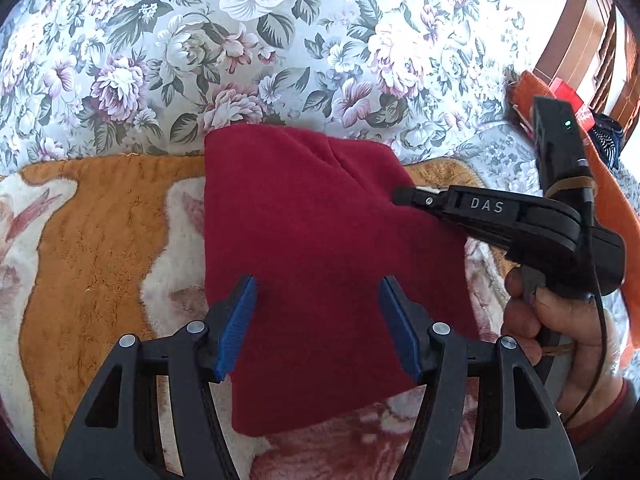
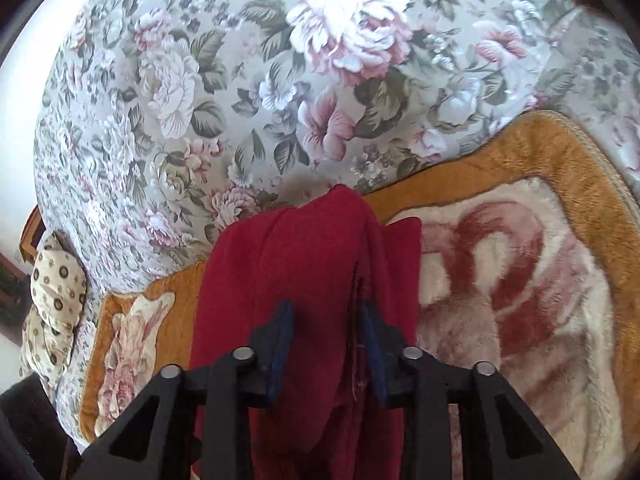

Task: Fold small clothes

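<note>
A dark red small garment [image 1: 312,248] lies folded on a plush orange-and-cream blanket [image 1: 88,240]. My left gripper [image 1: 318,312] hovers over its near part with its blue pads wide apart, holding nothing. My right gripper [image 1: 404,194] reaches in from the right in the left wrist view, its tip at the garment's right edge. In the right wrist view the right gripper [image 2: 326,320] has a raised fold of the red garment [image 2: 320,264] between its blue pads; the jaws stand partly apart with the cloth bunched between them.
A floral bedspread [image 1: 280,40] lies beyond the blanket. An orange cloth [image 1: 536,88] and a striped dark item [image 1: 608,136] sit at the far right. A patterned cream pillow [image 2: 52,304] lies at the left. Wooden furniture [image 1: 592,40] stands behind.
</note>
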The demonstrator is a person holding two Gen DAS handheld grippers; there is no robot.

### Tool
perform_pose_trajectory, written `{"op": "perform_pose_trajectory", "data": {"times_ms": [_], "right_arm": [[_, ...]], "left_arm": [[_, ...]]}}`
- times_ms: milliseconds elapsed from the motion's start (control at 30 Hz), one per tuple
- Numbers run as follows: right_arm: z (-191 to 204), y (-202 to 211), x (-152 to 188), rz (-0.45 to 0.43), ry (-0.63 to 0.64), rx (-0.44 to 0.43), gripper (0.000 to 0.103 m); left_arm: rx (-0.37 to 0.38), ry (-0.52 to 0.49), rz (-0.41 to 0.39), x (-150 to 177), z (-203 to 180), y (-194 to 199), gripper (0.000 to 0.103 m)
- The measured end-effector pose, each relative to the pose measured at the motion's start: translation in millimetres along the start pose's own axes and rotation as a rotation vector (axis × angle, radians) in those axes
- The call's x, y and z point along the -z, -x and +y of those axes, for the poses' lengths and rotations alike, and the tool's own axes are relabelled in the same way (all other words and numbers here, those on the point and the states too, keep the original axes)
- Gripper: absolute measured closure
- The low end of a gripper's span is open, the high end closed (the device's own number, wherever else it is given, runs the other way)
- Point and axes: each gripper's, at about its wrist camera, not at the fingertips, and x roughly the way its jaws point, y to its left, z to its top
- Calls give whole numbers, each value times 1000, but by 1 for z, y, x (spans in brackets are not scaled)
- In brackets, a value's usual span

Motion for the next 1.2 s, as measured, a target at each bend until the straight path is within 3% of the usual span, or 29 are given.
{"op": "perform_pose_trajectory", "data": {"times_ms": [100, 133, 233, 367, 533, 633, 700, 800, 833, 967, 1200], "right_arm": [[16, 2, 0, -66, 172, 132, 95], [16, -1, 0, -71, 196, 177, 96], [9, -12, 3, -66, 237, 268, 97], [-7, 18, 3, -85, 111, 190, 97], [15, 69, 11, -179, 193, 78, 97], [28, 63, 16, -135, 210, -6, 97], [35, 48, 22, -80, 242, 14, 97], [29, 22, 36, 15, 302, 189, 96], [21, 15, 39, 41, 293, 210, 97], [4, 22, 38, 47, 222, 139, 96], [31, 55, 37, -55, 275, 88, 96]], "left_arm": [[13, -3, -10, 4, 3, -12, 35], [6, -22, -10, 4, -2, -13, 30], [-23, -107, -1, 3, -16, -13, 28], [-48, -123, 8, 8, -14, -12, 28], [-14, -51, 10, 5, -5, -7, 28], [-48, -57, 11, 5, -4, -7, 29], [-52, -53, 10, 5, -2, -6, 29], [-60, -42, -3, 2, 3, -3, 28], [-61, -36, -4, 2, 4, -2, 28], [-61, -17, 11, 1, 10, -5, 28], [-74, -14, 1, 1, 12, -4, 29]]}}
